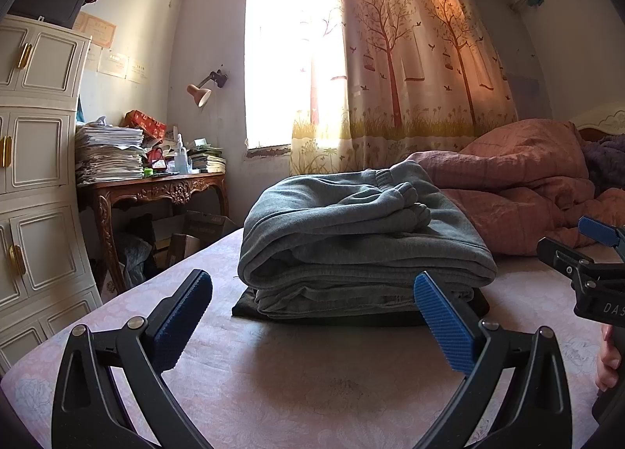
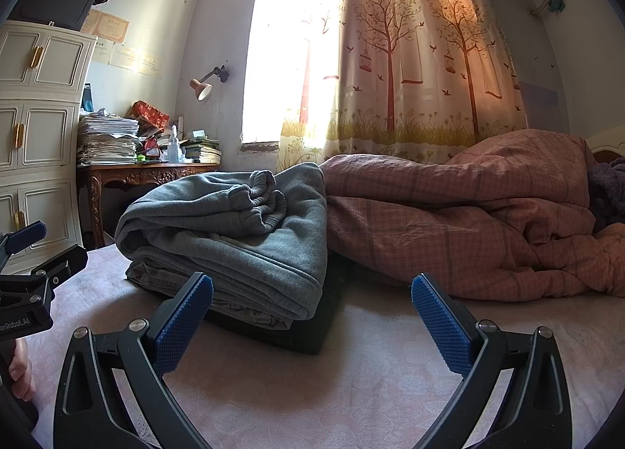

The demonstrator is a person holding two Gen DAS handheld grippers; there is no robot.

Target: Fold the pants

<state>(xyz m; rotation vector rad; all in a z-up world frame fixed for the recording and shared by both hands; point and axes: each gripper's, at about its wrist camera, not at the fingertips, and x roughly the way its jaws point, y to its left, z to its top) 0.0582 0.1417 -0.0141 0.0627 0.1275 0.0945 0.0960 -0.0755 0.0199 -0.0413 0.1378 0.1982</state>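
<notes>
Pants: the grey pants (image 1: 363,238) lie folded on top of a small stack on the bed sheet (image 1: 312,378), over a lighter grey garment and a dark one (image 1: 250,308) at the bottom. Cuffs bunched on top.
Where from you: dead ahead of your left tongs (image 1: 312,331); ahead and to the left of your right tongs (image 2: 312,326).
Long axis: the stack's wide side runs across the left view, rolled fold edge facing you; the right view shows a near corner of it (image 2: 304,308).
Left tongs: fingers wide apart, nothing between them, low over the sheet, short of the stack.
Right tongs: fingers wide apart, empty, facing the gap between the stack and the pink quilt (image 2: 468,222).
Nearer hand: left looks squarer to the stack; I can't tell which is closer.
Crowding: the quilt sits just beside the stack's right side, possibly touching.
Judgement: the fold looks finished. Any tidying would suit your left side; a right reach must swing left, clear of the quilt.
</notes>
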